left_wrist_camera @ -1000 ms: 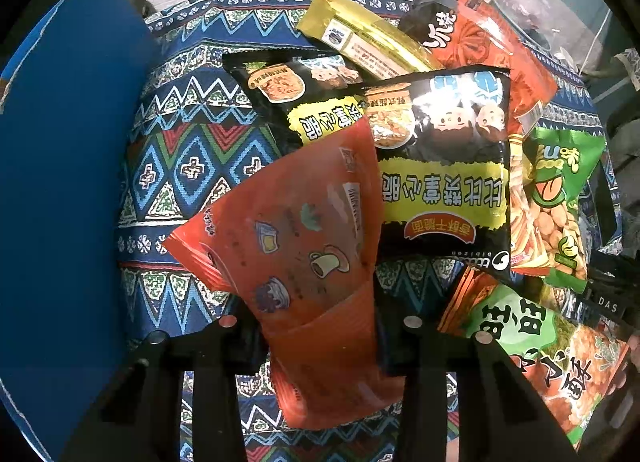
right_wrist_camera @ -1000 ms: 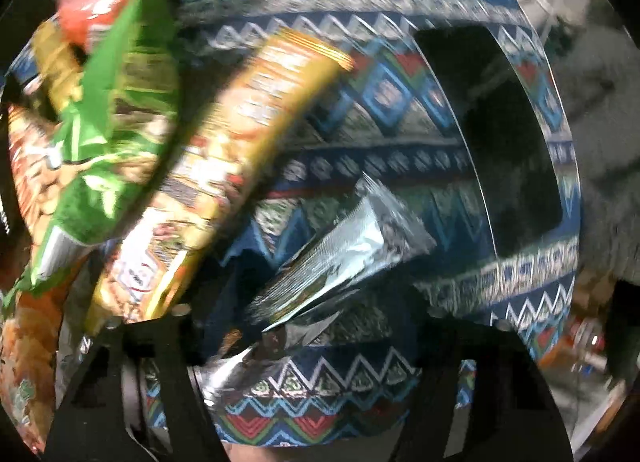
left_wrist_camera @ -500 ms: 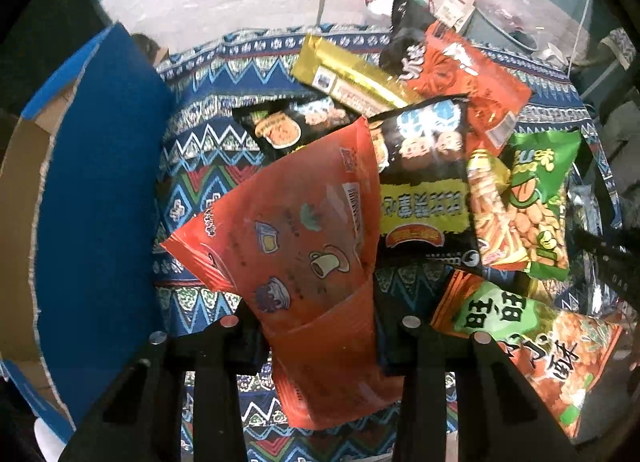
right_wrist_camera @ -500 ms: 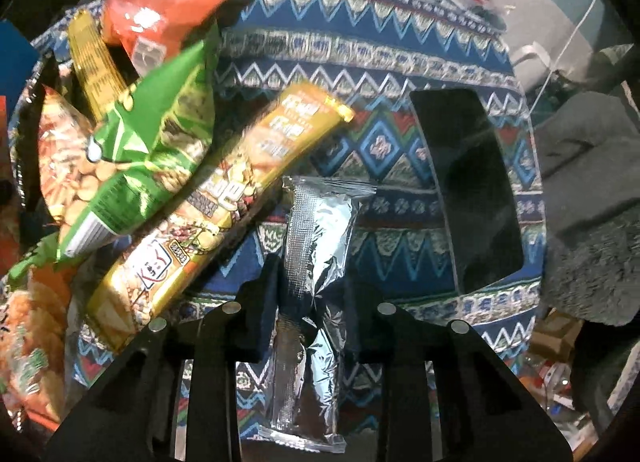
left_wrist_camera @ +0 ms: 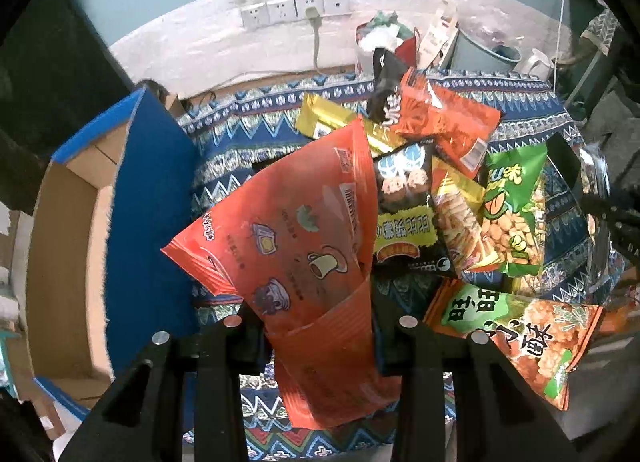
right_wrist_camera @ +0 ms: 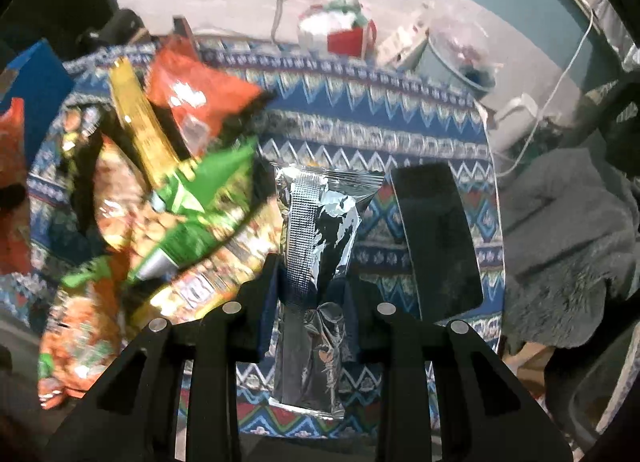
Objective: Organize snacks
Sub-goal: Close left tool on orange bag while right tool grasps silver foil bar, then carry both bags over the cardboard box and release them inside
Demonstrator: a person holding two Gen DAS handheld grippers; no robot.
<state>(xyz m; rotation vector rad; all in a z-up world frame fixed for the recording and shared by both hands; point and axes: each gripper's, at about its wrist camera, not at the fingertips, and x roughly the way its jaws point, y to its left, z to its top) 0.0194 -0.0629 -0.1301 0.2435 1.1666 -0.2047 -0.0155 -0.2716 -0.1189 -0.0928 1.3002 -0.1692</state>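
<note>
A patterned cloth (left_wrist_camera: 248, 141) carries a snack pile at two o'clock. The left gripper (left_wrist_camera: 320, 326) pinches the orange bag (left_wrist_camera: 288, 229); the right gripper (right_wrist_camera: 310, 302) clamps the foil pack (right_wrist_camera: 320, 221). Both look light, crinkly and slippery; sealed edges probably grip best.

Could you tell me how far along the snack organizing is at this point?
Early stage. Nothing visibly sorted yet: the cardboard box shows no snacks in its visible part. In hand: the left claw is shut on an orange packet, and the right claw on a silver packet. Left: the pile, including a green peanut bag, lies on the patterned cloth.
</note>
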